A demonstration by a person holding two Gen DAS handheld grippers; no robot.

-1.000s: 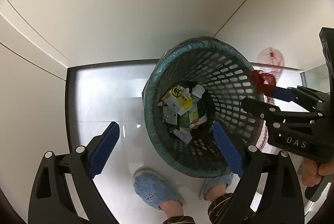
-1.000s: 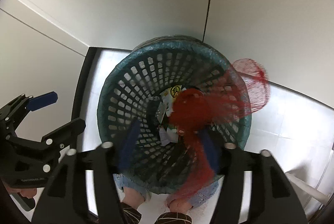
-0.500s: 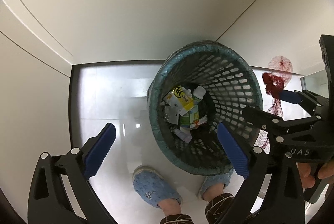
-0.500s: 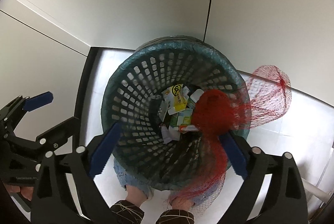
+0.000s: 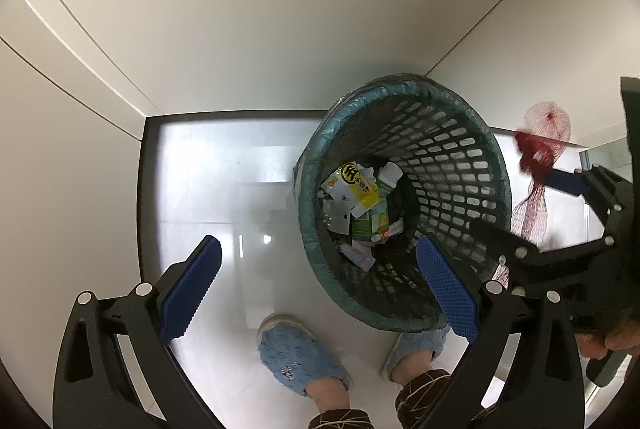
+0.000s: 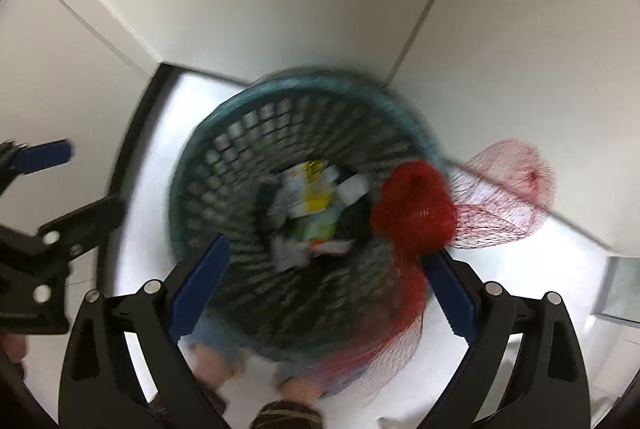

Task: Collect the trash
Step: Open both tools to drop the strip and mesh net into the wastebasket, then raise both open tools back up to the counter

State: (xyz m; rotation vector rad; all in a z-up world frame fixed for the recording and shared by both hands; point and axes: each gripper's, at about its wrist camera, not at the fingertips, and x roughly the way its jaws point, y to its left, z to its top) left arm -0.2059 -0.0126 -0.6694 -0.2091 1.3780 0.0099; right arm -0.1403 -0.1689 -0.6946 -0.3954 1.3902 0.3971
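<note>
A teal mesh waste basket (image 5: 452,165) stands on the white floor in a corner, with a yellow packet (image 5: 356,185) and cartons at its bottom. My left gripper (image 5: 318,249) points down over the basket's left side, open and bare. My right gripper (image 6: 326,253) hangs open over the basket (image 6: 240,165). A red net bag (image 6: 416,209) clings bunched to the tip of its right finger (image 6: 448,289), not pinched, and trails over the basket's right rim. The left wrist view shows that net (image 5: 536,153) at the right gripper (image 5: 524,205). The right wrist view is blurred.
Pale walls close the corner behind the basket. A person's feet in blue slippers (image 5: 296,353) stand just in front of it. The left gripper (image 6: 76,181) shows at the left edge of the right wrist view. Glossy floor (image 5: 224,189) lies left of the basket.
The right jaws have spread wide. The red net, earlier bunched between the pads, now hangs off the right finger toward the basket's right rim. The left jaws widened slightly.
</note>
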